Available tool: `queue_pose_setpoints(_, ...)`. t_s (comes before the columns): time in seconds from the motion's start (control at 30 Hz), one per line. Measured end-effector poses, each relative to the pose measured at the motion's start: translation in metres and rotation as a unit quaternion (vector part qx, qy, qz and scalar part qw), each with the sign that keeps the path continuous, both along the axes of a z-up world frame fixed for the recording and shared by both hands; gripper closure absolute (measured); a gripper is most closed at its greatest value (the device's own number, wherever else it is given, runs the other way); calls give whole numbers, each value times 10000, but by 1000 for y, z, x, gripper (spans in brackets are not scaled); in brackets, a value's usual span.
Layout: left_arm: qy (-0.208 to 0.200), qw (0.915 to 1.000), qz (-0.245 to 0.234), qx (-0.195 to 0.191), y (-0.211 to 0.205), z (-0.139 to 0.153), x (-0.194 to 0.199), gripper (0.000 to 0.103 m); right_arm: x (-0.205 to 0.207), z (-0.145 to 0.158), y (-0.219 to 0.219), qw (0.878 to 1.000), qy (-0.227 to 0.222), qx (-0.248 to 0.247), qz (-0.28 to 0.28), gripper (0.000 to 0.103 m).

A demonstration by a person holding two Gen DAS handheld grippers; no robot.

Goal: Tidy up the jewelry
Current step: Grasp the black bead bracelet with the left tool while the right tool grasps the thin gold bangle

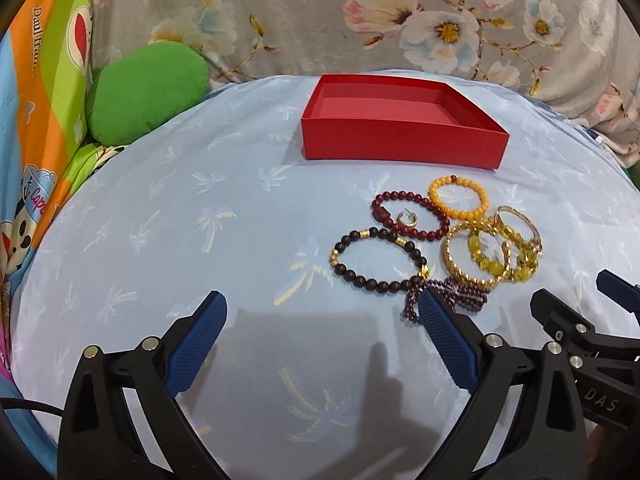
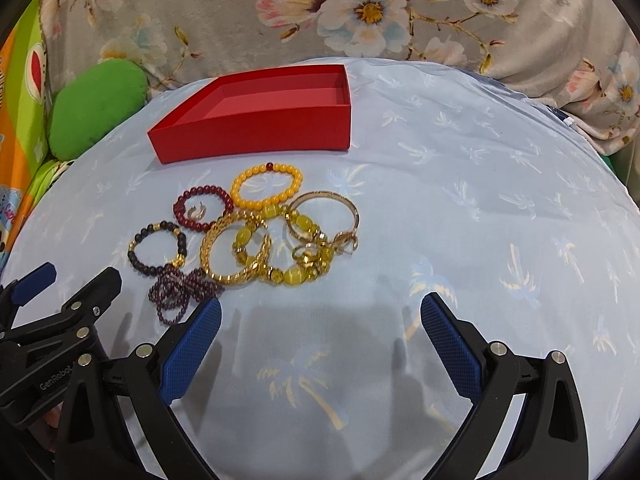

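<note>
We see a pale blue cushion (image 1: 180, 240) printed with faint palm trees; it serves as the work surface and curves away at its edges. Using the red box (image 1: 400, 142) as our landmark: it sits toward the far edge of the cushion, open-topped, shallow and rectangular, and nothing lies inside it.

Behind the box rises a grey floral fabric (image 1: 300, 12). To the box's left, off the cushion's edge, sits a green pillow (image 1: 146, 90) against a brightly striped cartoon cloth (image 1: 44, 112).

Just in front of the box, toward us, lies the jewelry in one loose cluster. Nearest the box is a yellow bead bracelet (image 2: 267, 188), with a dark red bead bracelet (image 2: 204, 208) beside it encircling a small ring (image 2: 196, 212). Further from the box are a black-and-gold bead bracelet (image 1: 378, 258), a gold bangle (image 2: 236, 250), a strand of yellow stones (image 2: 296, 268), a thin gold bracelet (image 2: 324, 216) and a purple bead strand (image 2: 182, 288), several overlapping.

The cushion left and right of the cluster, and in front of it, is bare.

Our left gripper (image 1: 324, 336) and right gripper (image 2: 320, 334) hover side by side nearest us, each with blue-padded fingers spread wide and holding nothing.
</note>
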State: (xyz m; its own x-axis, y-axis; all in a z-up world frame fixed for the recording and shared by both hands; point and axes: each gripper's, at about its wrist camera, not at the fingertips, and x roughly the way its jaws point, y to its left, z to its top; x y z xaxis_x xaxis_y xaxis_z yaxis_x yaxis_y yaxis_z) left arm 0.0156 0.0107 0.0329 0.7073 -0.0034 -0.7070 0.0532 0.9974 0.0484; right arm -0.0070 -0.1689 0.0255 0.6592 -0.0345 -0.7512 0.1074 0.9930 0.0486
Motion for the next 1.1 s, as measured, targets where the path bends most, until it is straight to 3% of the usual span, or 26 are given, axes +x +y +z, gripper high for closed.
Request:
queue_pose_setpoints(0.9, 106, 9998, 131, -68, 10, 8, 27, 10, 43, 10, -12, 9999, -2, 63, -159, 7)
queue_pose_setpoints(1.1, 143, 9998, 134, -84, 17, 6, 31, 10, 63, -1, -9, 9997, 157, 32, -176, 19)
